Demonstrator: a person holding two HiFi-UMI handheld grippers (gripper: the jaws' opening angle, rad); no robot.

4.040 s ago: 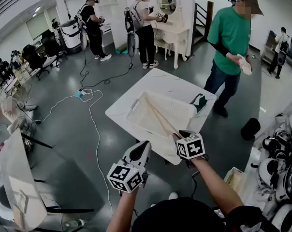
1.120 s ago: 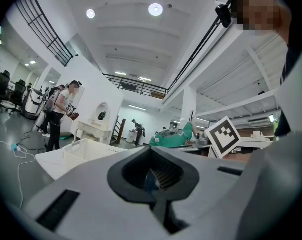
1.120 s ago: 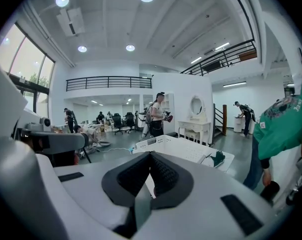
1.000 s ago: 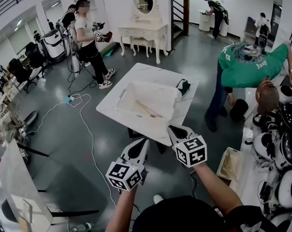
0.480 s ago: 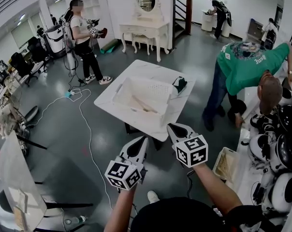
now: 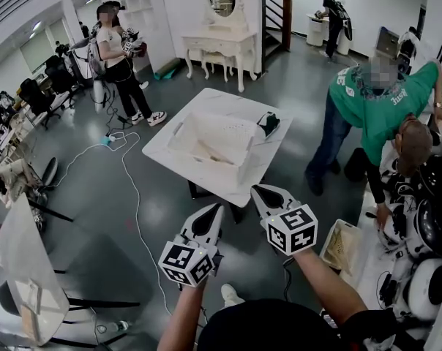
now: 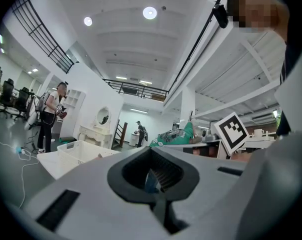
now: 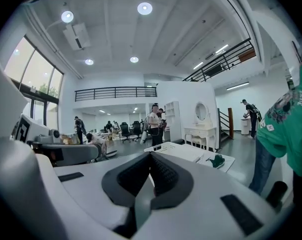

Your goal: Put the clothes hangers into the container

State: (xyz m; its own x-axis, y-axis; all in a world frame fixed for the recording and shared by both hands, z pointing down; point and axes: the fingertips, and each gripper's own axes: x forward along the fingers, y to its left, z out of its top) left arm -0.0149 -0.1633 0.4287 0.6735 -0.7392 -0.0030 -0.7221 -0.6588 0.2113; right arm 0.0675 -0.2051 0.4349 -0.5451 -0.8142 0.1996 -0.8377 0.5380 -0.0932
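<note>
Backed away from the basket (image 6: 178, 131) now, my left gripper (image 6: 214, 210) and right gripper (image 6: 256, 191) hover short of the table (image 6: 206, 101), jaws pressed together, empty.

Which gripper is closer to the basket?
Right. The right gripper hangs just short of the basket, toward its near corner; the left gripper is farther back.

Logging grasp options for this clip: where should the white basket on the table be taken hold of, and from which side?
Probably the basket by the top rim of the wall nearest the person, coming from above. It stands upright and open-topped, so that thin wall can be pinched across.
</note>
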